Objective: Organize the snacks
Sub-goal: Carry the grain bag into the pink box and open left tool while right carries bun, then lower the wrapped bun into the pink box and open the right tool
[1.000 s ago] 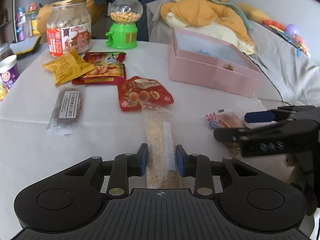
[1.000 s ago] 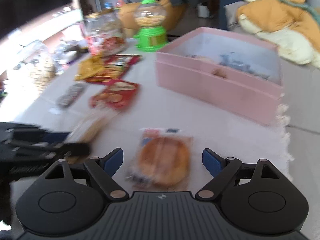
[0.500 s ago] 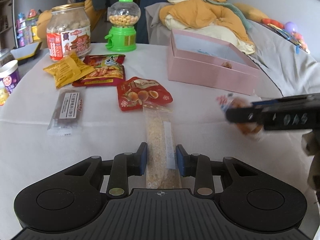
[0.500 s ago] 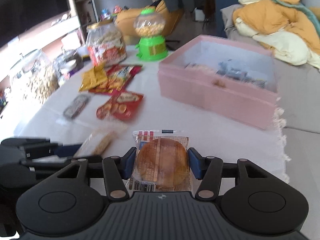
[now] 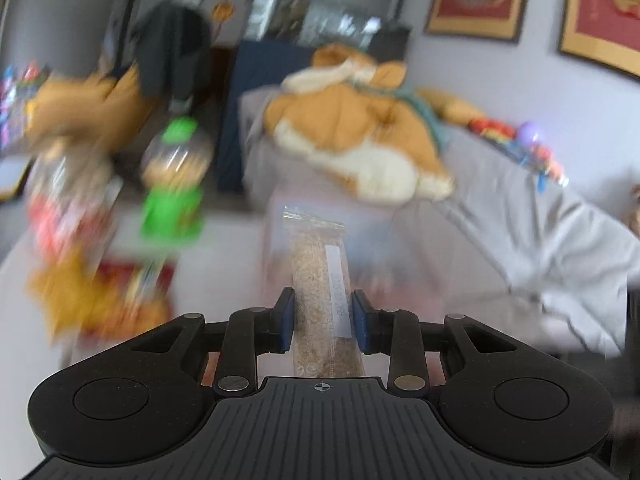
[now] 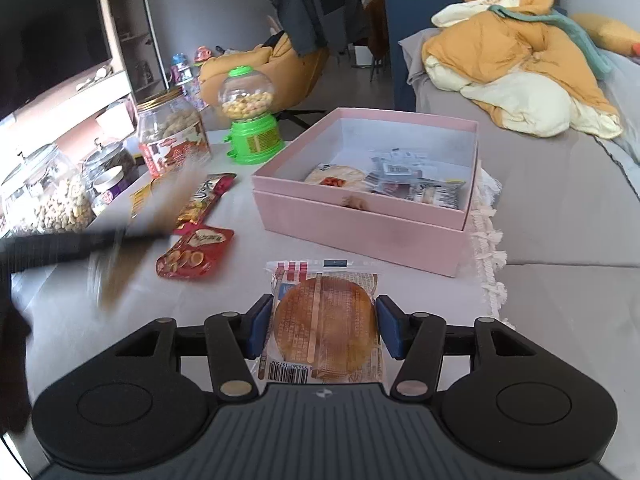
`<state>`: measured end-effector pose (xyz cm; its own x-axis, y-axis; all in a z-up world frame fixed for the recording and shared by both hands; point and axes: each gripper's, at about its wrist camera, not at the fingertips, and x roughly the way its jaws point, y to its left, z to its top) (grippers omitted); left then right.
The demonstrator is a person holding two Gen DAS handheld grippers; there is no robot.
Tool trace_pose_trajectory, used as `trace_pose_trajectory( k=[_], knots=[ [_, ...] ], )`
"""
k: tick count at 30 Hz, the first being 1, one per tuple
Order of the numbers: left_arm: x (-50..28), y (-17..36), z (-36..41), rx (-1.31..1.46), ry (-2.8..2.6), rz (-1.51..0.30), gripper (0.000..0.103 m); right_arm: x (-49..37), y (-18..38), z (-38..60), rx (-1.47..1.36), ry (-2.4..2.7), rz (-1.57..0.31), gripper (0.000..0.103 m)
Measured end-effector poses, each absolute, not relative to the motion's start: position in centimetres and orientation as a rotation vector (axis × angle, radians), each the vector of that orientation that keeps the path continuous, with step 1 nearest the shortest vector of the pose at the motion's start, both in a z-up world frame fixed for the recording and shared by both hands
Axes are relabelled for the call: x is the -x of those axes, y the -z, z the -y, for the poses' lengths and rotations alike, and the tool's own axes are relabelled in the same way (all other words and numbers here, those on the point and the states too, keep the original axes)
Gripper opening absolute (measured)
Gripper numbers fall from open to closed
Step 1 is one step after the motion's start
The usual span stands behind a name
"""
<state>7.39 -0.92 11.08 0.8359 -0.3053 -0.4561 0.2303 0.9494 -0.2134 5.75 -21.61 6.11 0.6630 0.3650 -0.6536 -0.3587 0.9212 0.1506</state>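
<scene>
Now both hands are loaded. The left tongs (image 5: 323, 326) are clamped across a long clear packet of crumbly beige snack (image 5: 320, 280), its long axis running straight out ahead of the fingers, up the middle of the left wrist frame. That view is smeared with motion, so little else in it can be trusted beyond a green blur at left centre.

The right tongs (image 6: 323, 328) are closed on a round bun in its printed wrapper (image 6: 325, 322), blue pads pressed to the wrapper's two sides, barcode end nearest the camera. The bun sits low in the centre of that frame, with the white tabletop (image 6: 240, 280) under and ahead of it.

What matters next is the pink box (image 6: 360, 224): in the right wrist view it lies directly beyond the bun, slightly right of centre, open side up, with a few wrapped snacks already inside (I cannot read them). My guess is that the right hand is the nearer of the two, needing only to go forward and over the near wall.

The right view gives what the left cannot: a sharp box, a red packet (image 6: 195, 254) left of centre, a green gumball dispenser (image 6: 250, 128) and a lidded jar (image 6: 172, 136) toward the upper left, and a dark streak at the left edge that I take to be the other tongs. The left view alone shows the long packet crisply.
</scene>
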Motion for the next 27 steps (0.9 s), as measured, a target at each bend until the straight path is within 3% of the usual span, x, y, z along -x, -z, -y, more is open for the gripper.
trace_pose_trajectory(
  k=[4, 10, 19, 27],
  knots=[
    [-15.3, -12.6, 3.2, 0.248, 0.386, -0.498, 0.035, -5.8, -5.8, 21.8, -0.022, -0.41, -0.735, 0.055],
    [-21.7, -8.4, 3.7, 0.357, 0.267, -0.619, 0.034, -5.9, -4.9, 22.8, -0.049, -0.379, -0.758, 0.055],
    [-11.4, -6.0, -3.6, 0.455, 0.251, -0.619, 0.034, -7.5, -4.8, 24.3, -0.127, -0.403, -0.808, 0.055],
    [-4.9, -6.6, -7.8, 0.347, 0.124, -0.659, 0.034, -16.8, -15.6, 21.8, -0.045, -0.354, -0.638, 0.055]
  ],
)
